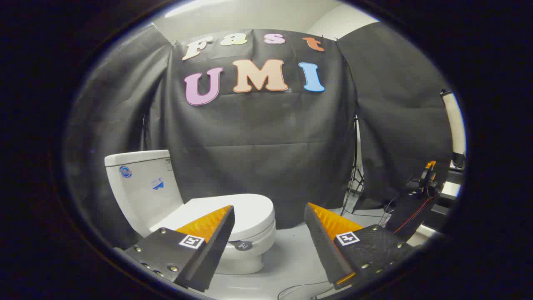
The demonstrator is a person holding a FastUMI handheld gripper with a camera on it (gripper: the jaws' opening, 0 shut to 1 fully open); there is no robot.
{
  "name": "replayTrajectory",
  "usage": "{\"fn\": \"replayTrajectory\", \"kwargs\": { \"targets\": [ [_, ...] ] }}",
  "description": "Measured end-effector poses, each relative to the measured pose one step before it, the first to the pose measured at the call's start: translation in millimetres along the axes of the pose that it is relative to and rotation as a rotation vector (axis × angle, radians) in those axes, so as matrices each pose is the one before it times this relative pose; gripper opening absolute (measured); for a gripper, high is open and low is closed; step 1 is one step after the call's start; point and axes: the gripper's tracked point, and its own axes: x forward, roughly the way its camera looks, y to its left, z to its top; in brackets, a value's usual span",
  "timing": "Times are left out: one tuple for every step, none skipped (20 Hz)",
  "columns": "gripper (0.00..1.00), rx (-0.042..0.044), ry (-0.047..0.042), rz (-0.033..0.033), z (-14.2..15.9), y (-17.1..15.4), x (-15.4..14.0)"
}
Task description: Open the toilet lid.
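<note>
Gripper (268, 212) is spread wide, nothing btw the fingers, not touching anything. Toilet (195, 208) sits ahead and to the left, w/ the left finger overlapping its near side in view. Lid (245, 210) is down, flat on the seat, front edge rounded and just beyond the left fingertip. Tank (141, 183) stands upright behind the lid, against the booth's black cloth. Floor (291, 254) is pale and bare btw the fingers. Off to the right, beyond the right finger, a tripod (354, 175) and some dark gear w/ cables.

Handling, as a guess: lid looks like hard glossy plastic, so stiff, fairly light, but slick; pads may slide on it. It prob. pivots on hinges at the tank end, so the front lip is the place to take it, farthest from the hinge = least effort. Best to pinch the lid's front edge alone, one finger over and one under, w/o catching the seat below. Gap btw lid and seat looks thin, hard to tell from here. Lift should follow an arc back toward the tank.

Task not started: gripper needs to shift left and down first.
</note>
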Motion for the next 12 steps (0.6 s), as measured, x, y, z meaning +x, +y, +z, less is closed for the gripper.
{"fn": "replayTrajectory", "kwargs": {
  "targets": [
    [0.99, -0.00374, 0.00136, -0.00064, -1.18, -0.22, 1.34],
    [0.99, -0.00114, 0.00409, 0.00091, -1.79, 0.62, 1.89],
    [0.99, 0.0022, 0.00259, 0.00115, -0.58, 1.73, 1.64],
    [0.99, 0.00369, 0.00083, 0.00169, -0.93, 1.31, 1.88],
    [0.99, 0.00154, 0.00211, 0.00347, -0.92, 2.09, 2.02],
    [0.99, -0.00215, 0.00555, 0.00048, -3.17, 1.1, 2.44],
    [0.99, -0.00081, 0.0045, -0.0028, -1.54, -0.06, 2.15],
    [0.99, 0.00185, 0.00148, -0.00308, -1.09, -0.66, 2.31],
    [0.99, 0.00401, 0.00119, -0.00101, -0.15, -0.03, 1.76],
    [0.99, 0.00324, 0.00317, -0.00137, -1.86, 0.24, 1.5],
    [0.99, 0.00075, 0.00469, -0.0022, -1.01, -0.28, 2.1],
    [0.99, -0.00059, 0.00492, -0.00162, -2.42, -0.61, 3.39]
  ]
}}
